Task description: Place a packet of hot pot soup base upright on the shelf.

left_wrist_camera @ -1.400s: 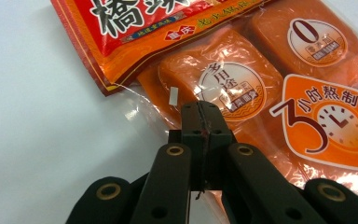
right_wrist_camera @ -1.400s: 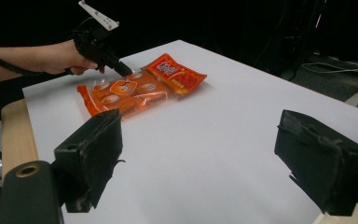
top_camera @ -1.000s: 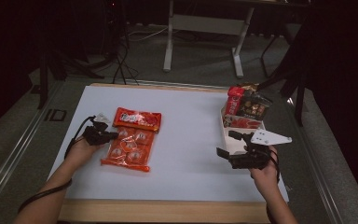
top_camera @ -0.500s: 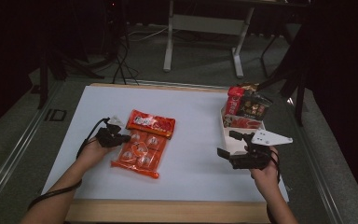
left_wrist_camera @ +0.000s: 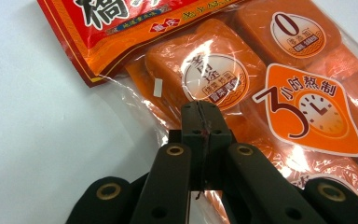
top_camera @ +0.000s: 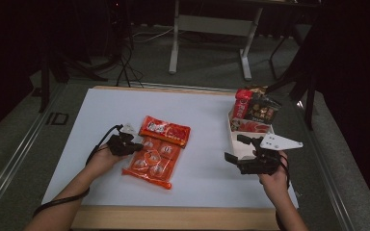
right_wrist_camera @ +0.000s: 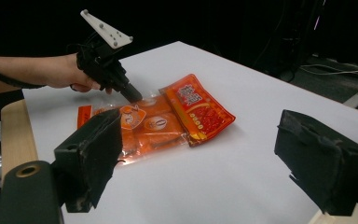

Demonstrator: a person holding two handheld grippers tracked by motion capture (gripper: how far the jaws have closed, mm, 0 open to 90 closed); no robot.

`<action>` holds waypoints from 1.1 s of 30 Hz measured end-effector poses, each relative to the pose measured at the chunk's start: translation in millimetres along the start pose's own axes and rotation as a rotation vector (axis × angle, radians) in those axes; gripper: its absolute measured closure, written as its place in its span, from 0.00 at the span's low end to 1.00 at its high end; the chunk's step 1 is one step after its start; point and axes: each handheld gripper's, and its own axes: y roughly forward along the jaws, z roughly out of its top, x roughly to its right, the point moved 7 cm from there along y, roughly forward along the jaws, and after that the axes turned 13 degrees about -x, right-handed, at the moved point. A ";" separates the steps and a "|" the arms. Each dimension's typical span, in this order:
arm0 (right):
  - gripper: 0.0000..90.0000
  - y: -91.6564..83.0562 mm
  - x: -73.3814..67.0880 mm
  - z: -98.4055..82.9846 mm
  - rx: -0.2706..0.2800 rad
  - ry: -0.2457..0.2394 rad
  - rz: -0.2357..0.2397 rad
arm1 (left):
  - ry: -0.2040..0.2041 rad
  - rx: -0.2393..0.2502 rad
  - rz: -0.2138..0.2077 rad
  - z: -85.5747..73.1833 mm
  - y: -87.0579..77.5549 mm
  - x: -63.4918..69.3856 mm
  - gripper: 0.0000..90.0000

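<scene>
An orange and red snack bag lies tilted on the white table, left of centre. My left gripper sits at the bag's left edge with its jaws pressed together on the clear film, over an orange piece. The right gripper view shows that left gripper tipped down onto the bag. My right gripper hovers open at the right side, jaws wide apart with nothing between them, pointing toward the bag.
A white box holding red and dark snack packs stands at the right edge, just behind my right gripper. A wooden strip borders the table's near edge. Table legs and cables stand on the floor beyond.
My left gripper has moved right toward the table's centre, and the snack bag has slid and turned with it. The right gripper has stayed in place.
</scene>
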 end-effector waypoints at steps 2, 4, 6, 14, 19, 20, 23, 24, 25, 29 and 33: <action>0.16 -0.4 0.1 0.1 -0.001 0.000 -0.002 | 0.004 -0.005 -0.014 -3.6 -2.9 0.6 1.00; 0.16 -1.0 0.3 0.1 0.003 0.000 -0.002 | 0.018 -0.018 -0.021 -10.7 -7.3 3.3 1.00; 0.16 -1.2 0.9 0.0 0.003 0.001 -0.003 | 0.029 -0.026 -0.028 -18.1 -11.8 7.1 1.00; 0.16 -1.0 -1.0 0.9 0.000 -0.006 -0.005 | 0.038 -0.048 -0.053 -44.6 -20.7 22.5 1.00; 0.16 -1.0 -1.0 1.1 0.000 -0.005 -0.005 | 0.046 -0.054 -0.052 -48.5 -22.9 28.6 1.00; 0.16 -0.8 -1.3 1.2 -0.001 -0.006 -0.005 | 0.043 -0.056 -0.050 -48.3 -22.6 29.6 1.00; 0.16 0.1 -2.4 1.5 -0.002 -0.009 -0.004 | 0.036 -0.050 -0.054 -47.9 -21.7 32.4 1.00; 0.16 0.2 -2.7 1.7 -0.002 -0.010 -0.003 | 0.033 -0.048 -0.060 -47.6 -21.4 33.8 1.00; 0.16 0.3 -2.8 1.7 -0.001 -0.010 -0.002 | 0.034 -0.049 -0.064 -47.2 -20.9 35.6 1.00; 0.16 0.8 -2.1 1.2 -0.003 -0.006 -0.002 | 0.050 -0.056 -0.081 -43.3 -18.7 44.4 1.00; 0.16 0.6 -2.2 1.0 -0.002 -0.007 -0.002 | 0.049 -0.053 -0.091 -39.9 -16.4 51.9 1.00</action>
